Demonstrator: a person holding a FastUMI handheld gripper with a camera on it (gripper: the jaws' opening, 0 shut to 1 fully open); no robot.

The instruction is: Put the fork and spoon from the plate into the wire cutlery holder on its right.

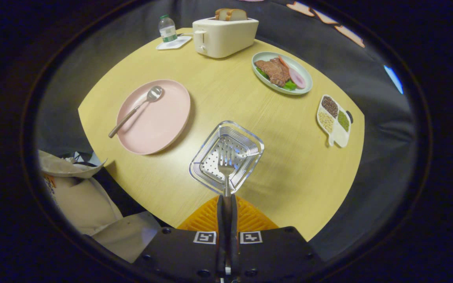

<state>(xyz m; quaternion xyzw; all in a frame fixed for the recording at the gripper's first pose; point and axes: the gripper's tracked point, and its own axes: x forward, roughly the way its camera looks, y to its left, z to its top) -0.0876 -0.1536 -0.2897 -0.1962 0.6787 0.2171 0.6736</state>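
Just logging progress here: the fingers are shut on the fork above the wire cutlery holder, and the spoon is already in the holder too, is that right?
Not quite. The gripper view shows the spoon lying on the pink plate, not in the holder. The rest stands: the fingers are shut on the fork, held above the wire cutlery holder.

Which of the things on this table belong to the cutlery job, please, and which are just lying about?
Job: fork, clamped in the shut gripper over the wire cutlery holder; spoon lying on the pink plate.

Lying about: toaster, water bottle, food plate, divided dish.
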